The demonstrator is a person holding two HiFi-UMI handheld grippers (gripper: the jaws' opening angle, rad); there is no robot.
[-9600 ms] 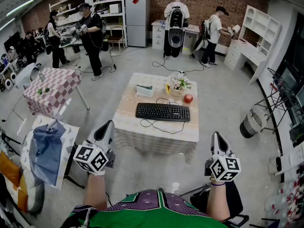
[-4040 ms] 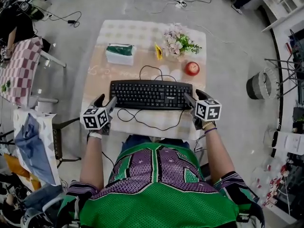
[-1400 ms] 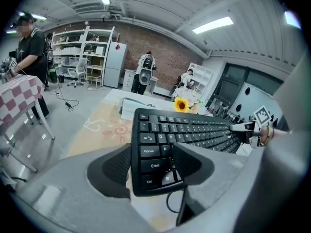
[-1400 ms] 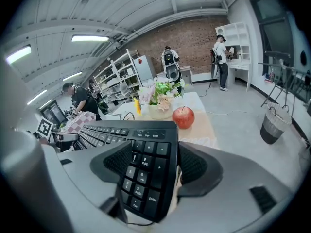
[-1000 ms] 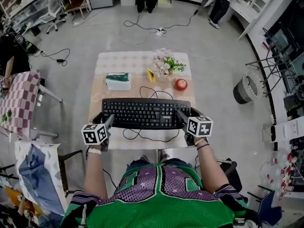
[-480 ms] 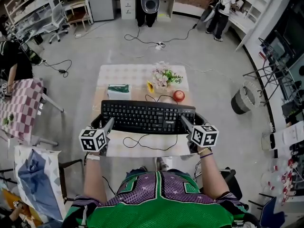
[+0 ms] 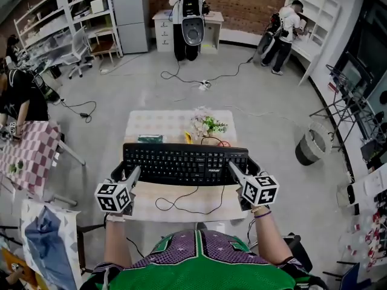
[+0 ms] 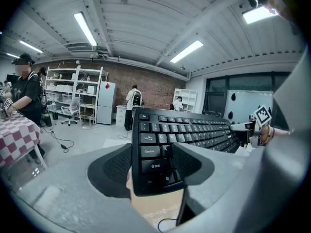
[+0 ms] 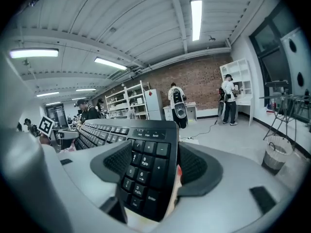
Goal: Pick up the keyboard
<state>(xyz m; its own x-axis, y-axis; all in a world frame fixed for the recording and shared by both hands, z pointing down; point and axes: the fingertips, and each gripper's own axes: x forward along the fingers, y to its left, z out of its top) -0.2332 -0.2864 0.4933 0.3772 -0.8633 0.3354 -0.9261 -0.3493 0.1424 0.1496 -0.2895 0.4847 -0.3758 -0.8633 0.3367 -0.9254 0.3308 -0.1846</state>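
The black keyboard [image 7: 184,164] hangs level above the low table [image 7: 148,124], held at both short ends. My left gripper [image 7: 130,175] is shut on its left end, and my right gripper [image 7: 234,169] is shut on its right end by the number pad. In the left gripper view the keyboard [image 8: 184,130] runs away from the left gripper [image 8: 158,164], whose pads clamp the shift-key corner. In the right gripper view the right gripper [image 9: 153,166] pinches the keyboard [image 9: 141,154] at the number keys. Its black cable [image 7: 181,201] trails in loops on the tablecloth.
Behind the keyboard on the table stand a flower pot [image 7: 205,125], a green tissue box [image 7: 149,139] and a mostly hidden red apple [image 7: 224,143]. A checkered table [image 7: 30,156] is at the left, a waste basket [image 7: 311,145] at the right. People stand at the far wall.
Both grippers closed on the keyboard's ends and have raised it off the table. It now sits higher and covers more of the tissue box and apple.
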